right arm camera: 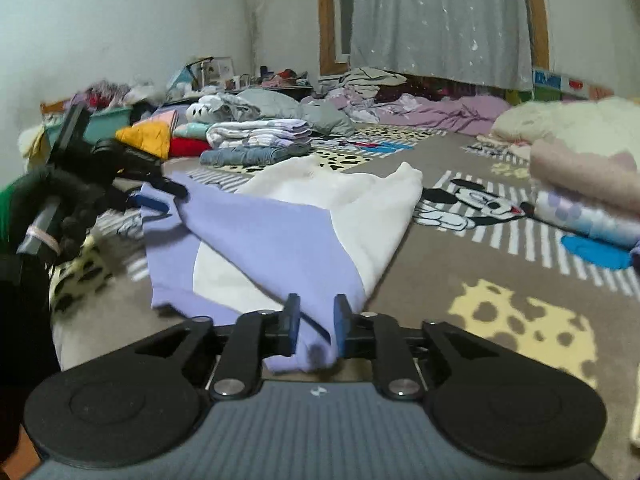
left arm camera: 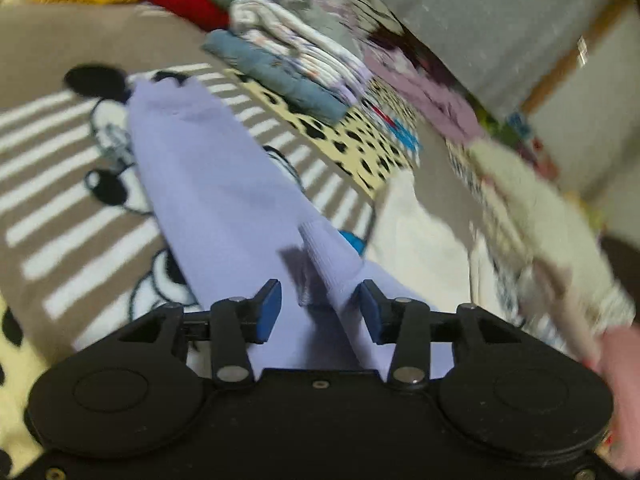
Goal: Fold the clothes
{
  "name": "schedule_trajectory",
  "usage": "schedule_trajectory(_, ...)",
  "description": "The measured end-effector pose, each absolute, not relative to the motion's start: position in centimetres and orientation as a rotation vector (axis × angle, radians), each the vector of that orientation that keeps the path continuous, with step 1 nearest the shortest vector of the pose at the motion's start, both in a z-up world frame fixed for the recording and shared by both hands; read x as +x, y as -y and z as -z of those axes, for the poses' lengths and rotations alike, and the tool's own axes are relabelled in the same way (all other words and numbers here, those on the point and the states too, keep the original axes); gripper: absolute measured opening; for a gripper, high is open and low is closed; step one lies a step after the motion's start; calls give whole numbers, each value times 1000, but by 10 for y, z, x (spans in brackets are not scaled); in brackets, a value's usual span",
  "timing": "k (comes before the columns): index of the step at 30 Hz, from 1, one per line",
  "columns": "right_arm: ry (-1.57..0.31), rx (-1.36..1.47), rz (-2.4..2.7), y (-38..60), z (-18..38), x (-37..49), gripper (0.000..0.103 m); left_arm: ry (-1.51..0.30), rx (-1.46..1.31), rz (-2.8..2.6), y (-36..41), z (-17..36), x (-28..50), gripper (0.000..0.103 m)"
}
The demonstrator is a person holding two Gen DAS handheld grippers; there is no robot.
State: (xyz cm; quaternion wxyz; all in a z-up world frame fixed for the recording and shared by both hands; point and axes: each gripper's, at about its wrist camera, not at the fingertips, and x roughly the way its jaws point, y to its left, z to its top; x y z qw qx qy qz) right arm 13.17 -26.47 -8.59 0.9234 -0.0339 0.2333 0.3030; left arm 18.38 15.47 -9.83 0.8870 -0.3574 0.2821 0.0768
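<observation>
Garment: a lilac and white top (right arm camera: 276, 240) lies half folded on the cartoon-print blanket (right arm camera: 500, 320), directly ahead of both grippers; one lilac sleeve (left arm camera: 192, 160) runs away from the left gripper across the blanket.
Left gripper (left arm camera: 320, 308): jaws apart, a ribbed lilac cuff (left arm camera: 332, 264) standing between them, close against the right pad; the pads do not appear to press it.
Right gripper (right arm camera: 316, 328): jaws narrow, a bunched lilac fold between them; whether the pads still pinch it I cannot tell.
Surroundings: a stack of folded clothes (right arm camera: 260, 140) sits well beyond the garment; a cream and pink bundle (left arm camera: 540, 220) lies off to the right of the left gripper.
Step, as I judge it: laying the sleeve across the body and letting go.
Risk one: the cuff clings to the left gripper's right pad and is dragged back as the hand withdraws, undoing the fold.
Risk two: if the right gripper lifts while cloth is caught, the lower edge pulls askew and wrinkles the layers.
Risk three: the soft blanket gives no firm base, so creases may not hold flat.
</observation>
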Motion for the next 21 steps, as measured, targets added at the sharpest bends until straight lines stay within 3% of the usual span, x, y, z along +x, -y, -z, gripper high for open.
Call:
schedule_trajectory(6,-495,-35,-614,246,88,154,21,-562,-753,-132,-153,94,194,40)
schedule_trajectory(7,-496,-39,-618,243,89,156,21,-560,-740,-123,-151,95,198,35)
schedule_trajectory(8,-497,-44,-623,239,90,158,21,-562,-722,-117,-149,96,203,21)
schedule_trajectory(10,-505,-45,-625,231,93,163,22,-548,-680,-107,-143,92,208,10)
schedule_trajectory(17,-535,-91,-639,213,99,171,28,-391,-514,-64,-117,40,209,8)
schedule_trajectory(21,-530,-79,-632,213,98,172,41,-377,-493,-30,-104,22,227,8)
